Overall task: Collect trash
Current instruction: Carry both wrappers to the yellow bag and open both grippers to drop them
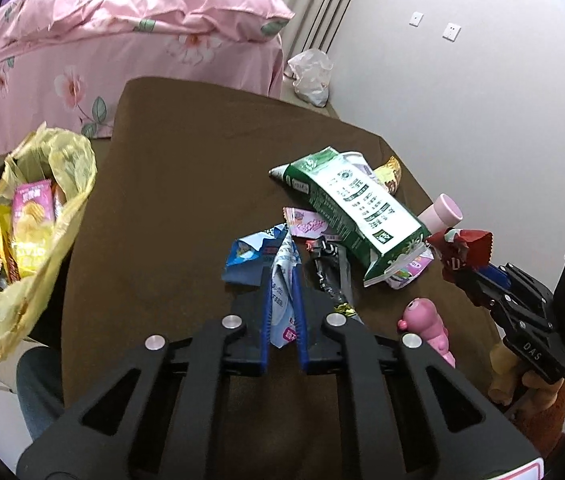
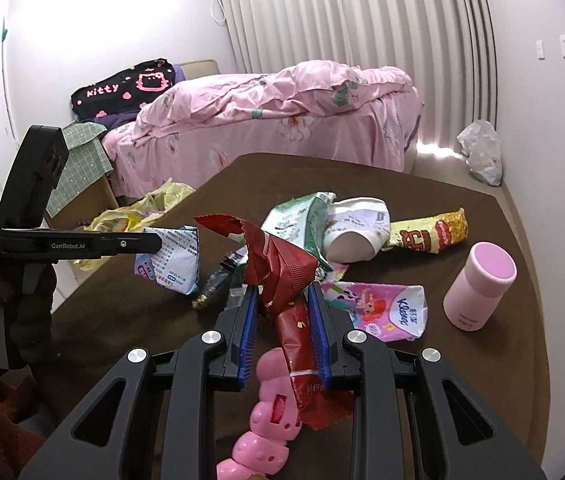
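My left gripper [image 1: 282, 276] is shut on a white and blue wrapper [image 1: 282, 300], held above the brown table [image 1: 186, 184]; it also shows in the right wrist view [image 2: 170, 264]. My right gripper [image 2: 282, 292] is shut on a red wrapper [image 2: 278, 268], seen from the left wrist view [image 1: 462, 248] at the right. More trash lies on the table: a green and white carton [image 1: 354, 208], a blue wrapper [image 1: 250, 256], a pink wrapper [image 1: 308, 224], a black wrapper [image 1: 330, 272], a yellow snack bag [image 2: 430, 232] and a tissue pack [image 2: 386, 312]. A yellow trash bag [image 1: 22, 224] with snack packets hangs open at the left.
A pink bottle [image 2: 478, 284] stands at the table's right. A pink toy [image 2: 270, 412] lies near the front edge. A bed with pink covers [image 2: 282, 120] stands behind the table. A clear plastic bag [image 2: 482, 152] lies on the floor by the wall.
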